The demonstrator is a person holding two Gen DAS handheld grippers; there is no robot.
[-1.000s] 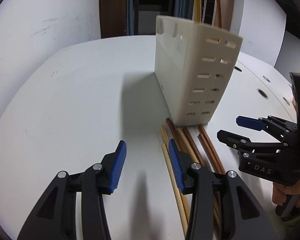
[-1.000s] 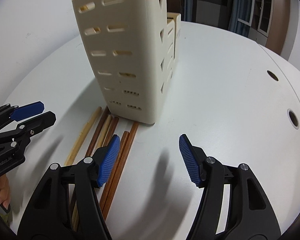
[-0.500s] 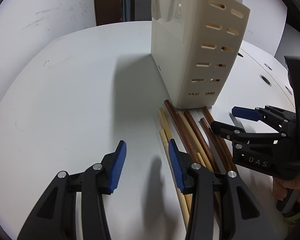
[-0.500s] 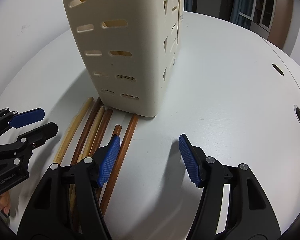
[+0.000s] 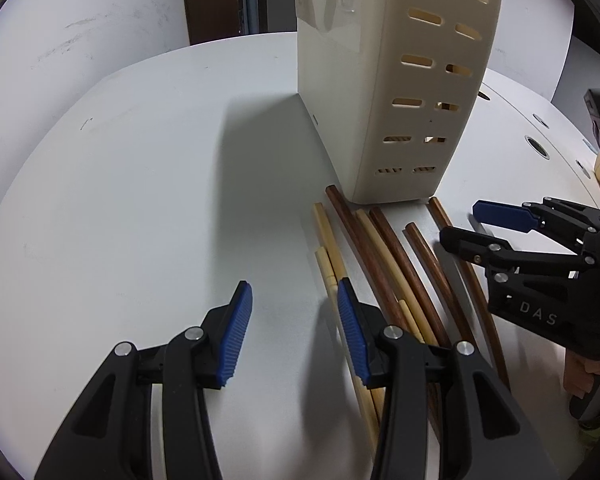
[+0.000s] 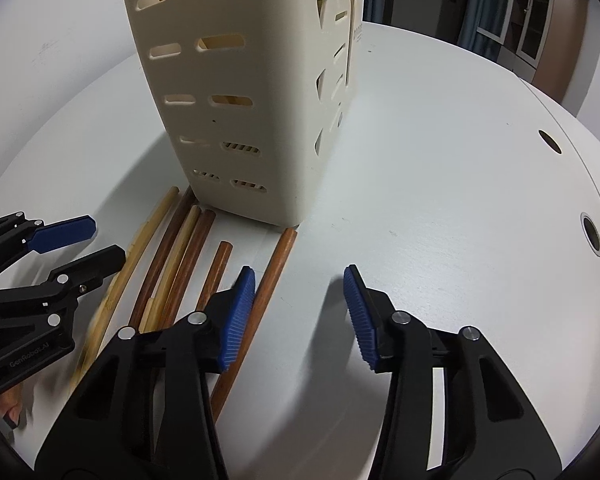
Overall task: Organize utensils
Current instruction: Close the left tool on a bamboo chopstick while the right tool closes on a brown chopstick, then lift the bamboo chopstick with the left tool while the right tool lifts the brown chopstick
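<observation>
A cream slotted utensil holder [image 5: 396, 80] stands upright on the white table; it also shows in the right wrist view [image 6: 236, 92]. Several chopsticks, pale bamboo [image 5: 332, 240] and dark brown [image 5: 388, 240], lie side by side in front of its base, also seen in the right wrist view [image 6: 180, 256]. My left gripper [image 5: 294, 332] is open and empty, its right finger over the pale chopsticks. My right gripper [image 6: 298, 312] is open and empty, its left finger over a brown chopstick [image 6: 268, 280]. Each gripper shows in the other's view [image 5: 464, 224] [image 6: 100, 240].
The white round table [image 5: 140, 184] has round cable holes [image 6: 592, 236] along its right side. A white wall stands behind the table on the left, and dark cabinets [image 6: 536, 20] stand at the back right.
Both grippers have moved forward and lower toward the holder's base and the chopsticks. Both stay open and empty.
</observation>
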